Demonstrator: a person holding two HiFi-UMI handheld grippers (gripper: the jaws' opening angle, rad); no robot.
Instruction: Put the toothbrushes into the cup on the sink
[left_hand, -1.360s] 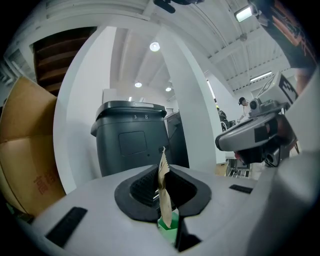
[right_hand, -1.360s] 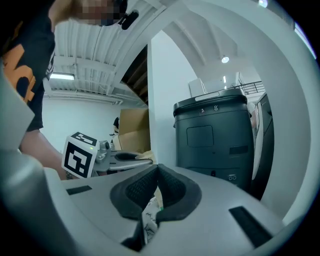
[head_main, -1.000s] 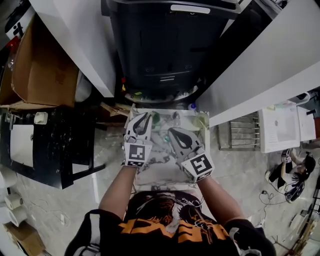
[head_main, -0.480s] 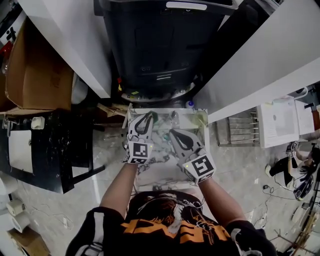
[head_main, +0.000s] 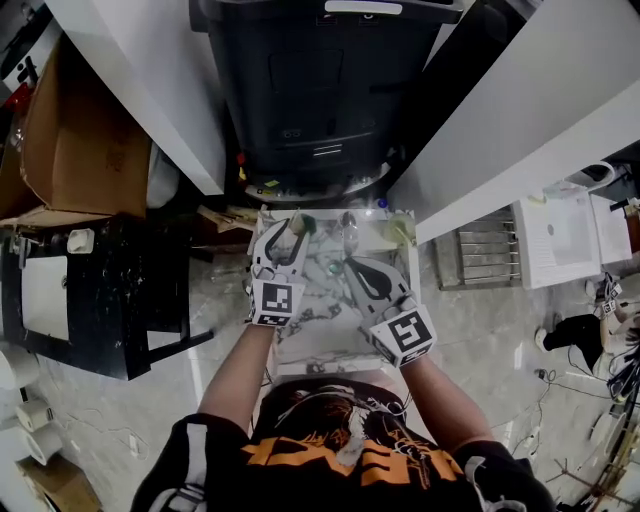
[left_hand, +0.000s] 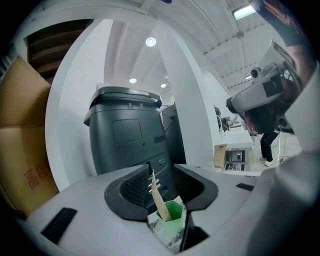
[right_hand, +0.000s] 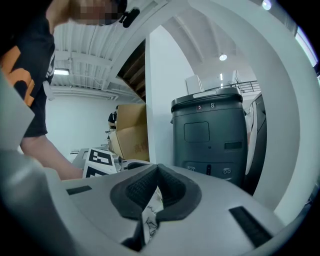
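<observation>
While the left gripper (left_hand: 162, 182) hung just above the green cup (left_hand: 173, 219) at the back left of the sink (head_main: 320, 342), its jaws were opening. The wooden-handled toothbrush (left_hand: 160, 202) stood between them, free of both pads. Its lower end sat inside the cup and its handle leaned up toward the left pad. The cup rested on the marbled top of the sink, in front of a dark grey machine (left_hand: 127, 135). The right gripper (right_hand: 157, 175) was clenched tight with nothing in its jaws. It was held over the marbled surface near the middle of the sink, just to the right of the left gripper. A cardboard box (head_main: 85, 140) stood well off to the left.
</observation>
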